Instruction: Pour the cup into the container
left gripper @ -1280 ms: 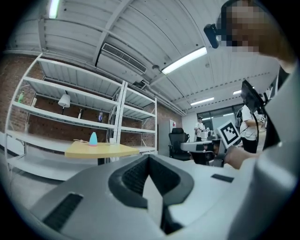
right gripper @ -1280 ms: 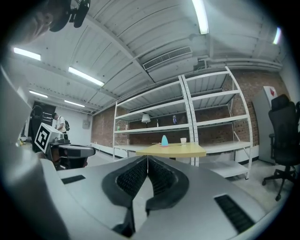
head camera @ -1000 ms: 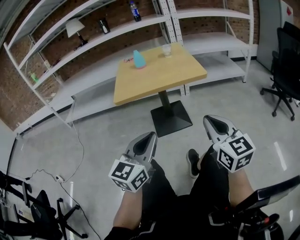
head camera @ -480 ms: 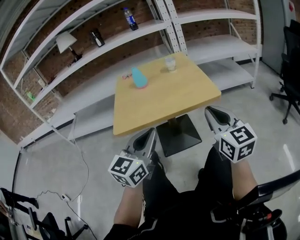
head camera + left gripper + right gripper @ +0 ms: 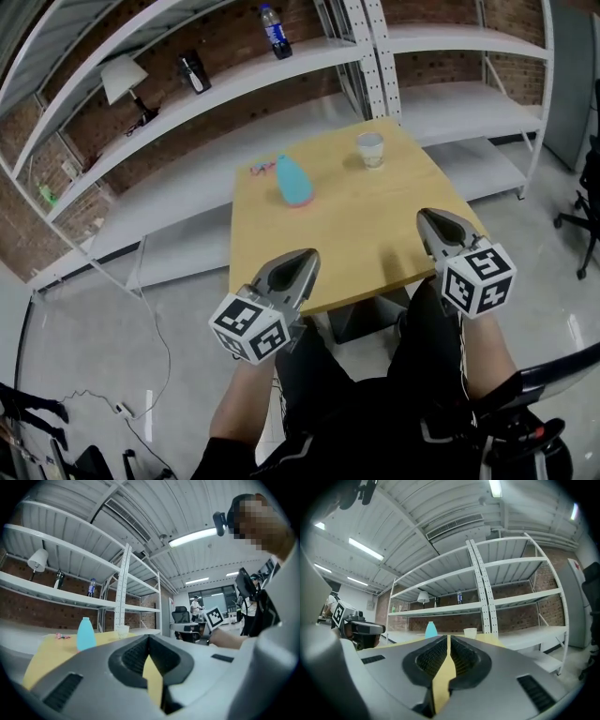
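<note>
A pale paper cup [image 5: 371, 149] stands upright near the far right of the wooden table [image 5: 347, 234]. A light blue container [image 5: 295, 181] sits to its left, apart from it. Both my grippers hang over the table's near edge, well short of them. My left gripper [image 5: 307, 255] is shut with nothing in it, and so is my right gripper [image 5: 424, 216]. The left gripper view shows the container [image 5: 85, 633] and cup [image 5: 123, 630] beyond its shut tips [image 5: 149, 637]. In the right gripper view the container [image 5: 431, 629] and cup [image 5: 470, 633] stand ahead of the tips [image 5: 448, 637].
A small pink item [image 5: 258, 170] lies by the container. White shelving [image 5: 234, 89] behind the table holds a bottle [image 5: 275, 30], a lamp [image 5: 117, 80] and a dark object [image 5: 195, 72]. An office chair [image 5: 592, 187] is at the right edge. Cables [image 5: 155, 309] trail on the floor at left.
The view has closed in on the table: it was well ahead a second ago, and both shut grippers are now over its near edge. Cup and container have not moved on the table.
</note>
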Demonstrator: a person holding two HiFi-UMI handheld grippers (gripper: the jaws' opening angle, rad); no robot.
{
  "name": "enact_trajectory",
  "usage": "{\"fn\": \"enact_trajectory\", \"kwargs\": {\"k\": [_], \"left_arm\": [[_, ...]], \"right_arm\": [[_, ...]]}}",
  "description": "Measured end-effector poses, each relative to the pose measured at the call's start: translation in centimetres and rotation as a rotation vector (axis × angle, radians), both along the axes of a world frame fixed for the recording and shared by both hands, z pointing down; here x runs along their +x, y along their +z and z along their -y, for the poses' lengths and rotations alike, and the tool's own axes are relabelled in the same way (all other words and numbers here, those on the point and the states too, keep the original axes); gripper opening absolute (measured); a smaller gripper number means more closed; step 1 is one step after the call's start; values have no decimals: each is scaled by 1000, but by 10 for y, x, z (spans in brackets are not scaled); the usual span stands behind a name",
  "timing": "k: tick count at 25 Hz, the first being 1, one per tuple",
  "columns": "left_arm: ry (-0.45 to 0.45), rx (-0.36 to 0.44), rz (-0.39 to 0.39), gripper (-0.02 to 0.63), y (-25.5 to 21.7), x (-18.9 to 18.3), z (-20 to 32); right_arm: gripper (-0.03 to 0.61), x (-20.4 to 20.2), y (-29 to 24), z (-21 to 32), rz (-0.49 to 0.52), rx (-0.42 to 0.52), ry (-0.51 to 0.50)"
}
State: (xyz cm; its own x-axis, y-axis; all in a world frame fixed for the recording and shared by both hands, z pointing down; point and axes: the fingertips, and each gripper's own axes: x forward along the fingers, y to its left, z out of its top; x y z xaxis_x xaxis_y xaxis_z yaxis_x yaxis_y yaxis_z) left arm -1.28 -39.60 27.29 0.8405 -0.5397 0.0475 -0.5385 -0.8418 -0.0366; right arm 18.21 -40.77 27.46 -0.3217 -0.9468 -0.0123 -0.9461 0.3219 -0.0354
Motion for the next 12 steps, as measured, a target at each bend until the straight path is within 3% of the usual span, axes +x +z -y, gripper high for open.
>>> {"fn": "enact_trajectory", "kwargs": {"k": [6, 12], "left_arm": [[106, -22, 18, 2, 12, 11, 64], [214, -42, 43, 2, 21, 23, 104]], "right_arm": [[8, 5, 21, 79, 23, -37, 6], [56, 8, 20, 133, -15, -54, 2]]}}
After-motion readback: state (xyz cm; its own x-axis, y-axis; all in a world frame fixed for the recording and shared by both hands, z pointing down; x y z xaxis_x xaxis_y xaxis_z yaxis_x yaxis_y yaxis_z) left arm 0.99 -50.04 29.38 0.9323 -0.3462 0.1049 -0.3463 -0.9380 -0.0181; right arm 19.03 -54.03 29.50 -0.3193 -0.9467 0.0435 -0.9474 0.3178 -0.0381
